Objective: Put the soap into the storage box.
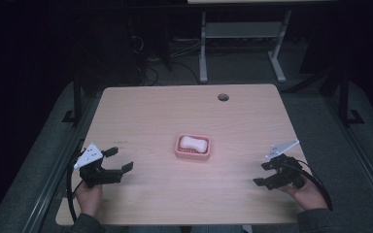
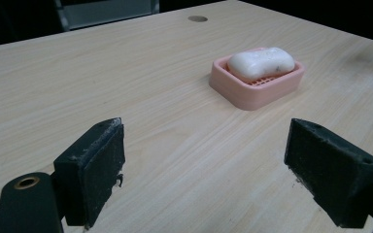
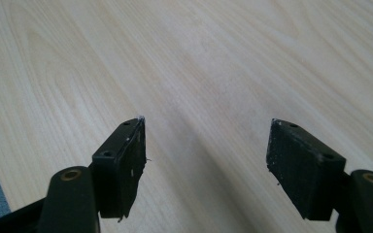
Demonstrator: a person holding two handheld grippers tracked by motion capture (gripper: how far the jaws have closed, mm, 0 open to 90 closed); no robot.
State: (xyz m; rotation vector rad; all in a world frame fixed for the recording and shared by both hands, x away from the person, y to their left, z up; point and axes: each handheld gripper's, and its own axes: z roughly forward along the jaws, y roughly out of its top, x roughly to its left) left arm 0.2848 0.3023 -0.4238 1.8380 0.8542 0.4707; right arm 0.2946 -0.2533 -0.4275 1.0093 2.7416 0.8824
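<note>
- The left gripper [image 1: 118, 159] is black, topped by a pale grey three-cornered plate, and a black cable loops from its rear.
- The right gripper [image 1: 262, 173] is black too, with the same grey plate and a black cable.
- Each jaw ends in a thick, blocky black pad with scuffed edges; brass-coloured holes sit at the jaw bases.
- The sleeves look dark grey-green, though the light is dim.

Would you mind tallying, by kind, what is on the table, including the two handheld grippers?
Soap bars: 1, white soap bar lying in the dish.
Soap dishes: 1, pink soap dish.
Grippers: 2, left gripper and right gripper, both with jaws apart and holding nothing.
Total: 4
</note>
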